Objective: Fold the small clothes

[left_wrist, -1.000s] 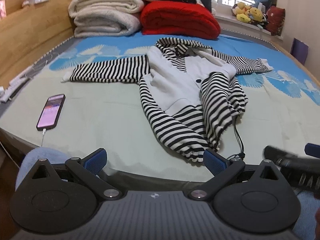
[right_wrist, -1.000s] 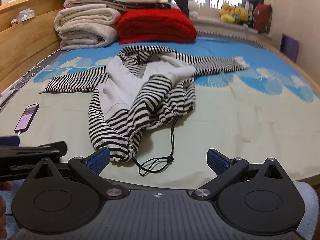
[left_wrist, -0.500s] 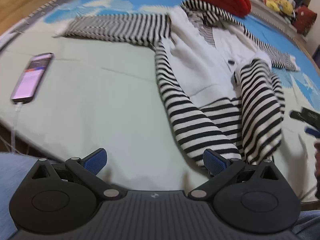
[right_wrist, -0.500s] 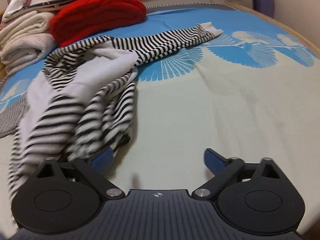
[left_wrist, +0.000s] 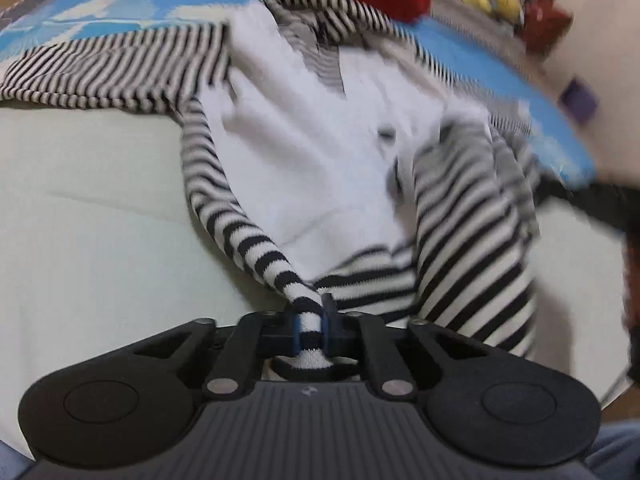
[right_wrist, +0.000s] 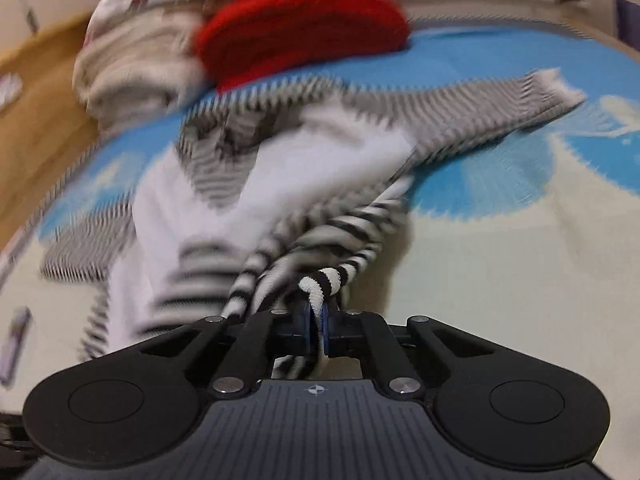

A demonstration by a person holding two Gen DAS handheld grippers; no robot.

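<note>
A small black-and-white striped hooded jacket (left_wrist: 320,148) with a plain white front lies spread on the bed, sleeves out to both sides. My left gripper (left_wrist: 310,330) is shut on the striped bottom hem at its left corner. My right gripper (right_wrist: 315,326) is shut on the striped hem at the jacket's (right_wrist: 248,200) right side, with bunched fabric pulled toward it. The right gripper shows as a dark blur at the right edge of the left wrist view (left_wrist: 600,200). Both views are motion-blurred.
A red folded blanket (right_wrist: 300,28) and a stack of cream blankets (right_wrist: 132,68) sit at the head of the bed. The bedsheet (left_wrist: 100,220) is pale green and blue. A phone (right_wrist: 16,336) lies at the left. Wooden bed frame (right_wrist: 36,100) on the left.
Both grippers moved forward onto the jacket's bottom hem and shut on it, left on the left corner, right on the right side. The fabric is now pulled toward them.
</note>
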